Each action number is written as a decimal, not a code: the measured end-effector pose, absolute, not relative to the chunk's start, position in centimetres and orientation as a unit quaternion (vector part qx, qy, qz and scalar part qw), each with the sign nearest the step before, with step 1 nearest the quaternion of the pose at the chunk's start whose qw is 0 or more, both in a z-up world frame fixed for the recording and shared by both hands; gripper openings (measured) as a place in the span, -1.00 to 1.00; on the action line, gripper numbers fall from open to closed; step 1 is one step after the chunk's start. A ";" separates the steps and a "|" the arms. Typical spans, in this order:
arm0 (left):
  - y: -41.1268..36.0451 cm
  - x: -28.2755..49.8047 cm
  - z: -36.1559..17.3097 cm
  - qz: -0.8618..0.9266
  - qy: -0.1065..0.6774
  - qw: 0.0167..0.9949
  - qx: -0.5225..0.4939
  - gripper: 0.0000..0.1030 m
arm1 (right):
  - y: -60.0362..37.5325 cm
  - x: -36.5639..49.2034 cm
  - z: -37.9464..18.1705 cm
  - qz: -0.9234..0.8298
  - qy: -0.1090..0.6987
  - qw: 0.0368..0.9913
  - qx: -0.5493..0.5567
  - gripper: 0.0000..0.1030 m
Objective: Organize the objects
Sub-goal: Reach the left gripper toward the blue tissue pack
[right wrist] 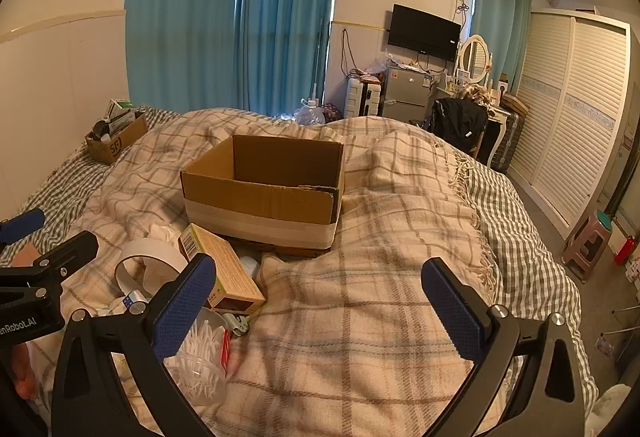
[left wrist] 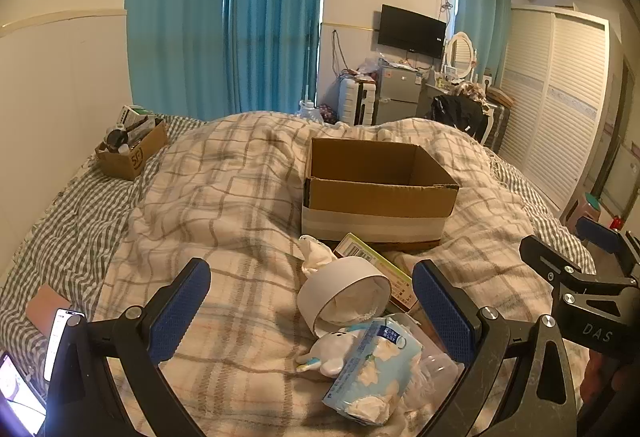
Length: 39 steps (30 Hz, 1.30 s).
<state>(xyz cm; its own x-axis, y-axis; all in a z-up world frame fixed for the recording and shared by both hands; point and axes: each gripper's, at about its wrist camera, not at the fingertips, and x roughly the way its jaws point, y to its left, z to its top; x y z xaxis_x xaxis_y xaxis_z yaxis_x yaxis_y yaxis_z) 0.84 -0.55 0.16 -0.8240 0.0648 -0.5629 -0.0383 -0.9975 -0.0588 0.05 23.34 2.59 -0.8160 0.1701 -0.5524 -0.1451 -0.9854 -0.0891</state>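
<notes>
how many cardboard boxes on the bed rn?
2. The large open box sits mid-bed on the plaid blanket, behind the clutter pile. The small SF box, full of items, sits at the far left near the wall. None seem hidden.

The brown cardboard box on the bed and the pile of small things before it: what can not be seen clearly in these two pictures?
- Open brown cardboard box: its floor is hidden by its near wall, both views.
- Clear plastic tub of cotton swabs: partly covered by the right gripper finger, right wrist view.
- Small brown carton by the wall: contents too small, both views.
- Lit phone screens: cut off by the edge, left wrist view.
</notes>
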 end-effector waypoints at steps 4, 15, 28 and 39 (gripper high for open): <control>-0.4 0.9 0.1 0.955 -0.021 0.028 -0.296 1.00 | 23.3 0.0 2.7 0.953 -0.022 0.083 -0.291 0.99; 0.4 1.0 0.1 0.955 -0.018 0.035 -0.294 1.00 | 23.0 0.3 3.0 0.954 -0.027 0.089 -0.284 0.99; 0.9 1.6 1.0 0.957 0.000 0.042 -0.288 0.99 | 23.0 1.6 4.4 0.958 -0.035 0.104 -0.266 0.99; 1.7 0.5 -2.0 0.938 0.014 0.063 -0.342 0.88 | 24.3 1.9 3.0 0.952 -0.021 0.114 -0.282 0.99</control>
